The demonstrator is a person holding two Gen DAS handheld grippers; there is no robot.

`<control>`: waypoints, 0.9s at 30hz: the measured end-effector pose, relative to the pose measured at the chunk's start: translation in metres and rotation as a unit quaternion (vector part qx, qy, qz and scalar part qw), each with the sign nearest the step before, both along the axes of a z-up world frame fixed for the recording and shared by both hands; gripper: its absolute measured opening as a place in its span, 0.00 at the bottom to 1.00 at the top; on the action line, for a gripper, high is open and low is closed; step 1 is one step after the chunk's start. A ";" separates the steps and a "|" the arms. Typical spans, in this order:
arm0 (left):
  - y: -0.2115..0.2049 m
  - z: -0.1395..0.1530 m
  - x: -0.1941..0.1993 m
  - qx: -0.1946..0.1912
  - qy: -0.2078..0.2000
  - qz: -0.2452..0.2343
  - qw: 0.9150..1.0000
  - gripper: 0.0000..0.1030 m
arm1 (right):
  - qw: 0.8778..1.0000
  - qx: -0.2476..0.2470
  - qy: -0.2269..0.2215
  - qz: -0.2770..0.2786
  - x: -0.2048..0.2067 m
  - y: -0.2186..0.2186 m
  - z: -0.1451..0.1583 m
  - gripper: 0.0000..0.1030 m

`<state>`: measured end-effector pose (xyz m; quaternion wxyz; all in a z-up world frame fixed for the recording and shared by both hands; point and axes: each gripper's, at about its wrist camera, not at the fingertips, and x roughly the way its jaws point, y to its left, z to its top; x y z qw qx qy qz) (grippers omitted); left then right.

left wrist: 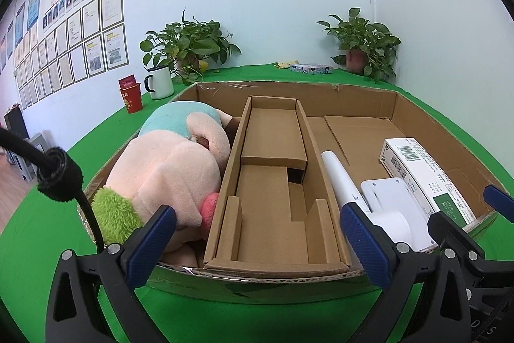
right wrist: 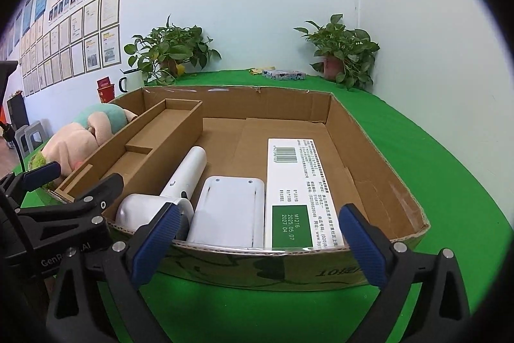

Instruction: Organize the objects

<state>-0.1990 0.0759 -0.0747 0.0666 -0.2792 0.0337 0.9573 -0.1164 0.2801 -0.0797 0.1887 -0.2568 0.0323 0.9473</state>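
A wide, shallow cardboard box stands on a green table. Inside it, on the left, lies a plush toy, pressed against the left wall. Just right of the toy sits a long cardboard insert; its long axis runs from near to far. Right of the insert lies a white hair dryer: its handle points to the far side and a little right, and its round body is at the near wall. Beside it is a white flat device, and then a white and green carton, also lying lengthwise from near to far, with the green end near.

The left gripper hovers at the near wall with fingers spread wide and nothing between them. The right gripper is also spread wide and empty, in front of the device and the carton.
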 end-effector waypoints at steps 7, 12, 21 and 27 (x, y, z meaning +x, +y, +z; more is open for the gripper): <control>0.000 0.000 -0.001 0.000 0.000 -0.001 1.000 1.00 | 1.000 -0.001 0.000 0.001 0.000 0.000 0.001 0.97; 0.001 0.000 -0.001 0.000 0.000 0.000 1.000 1.00 | 1.000 0.000 0.000 0.001 0.000 0.000 0.001 0.97; 0.000 0.000 0.000 -0.001 0.000 0.000 1.000 1.00 | 1.000 0.000 0.000 0.001 0.001 -0.001 0.001 0.97; 0.002 -0.001 -0.001 -0.002 0.000 0.005 1.000 1.00 | 1.000 0.002 -0.002 0.000 0.001 -0.001 0.000 0.97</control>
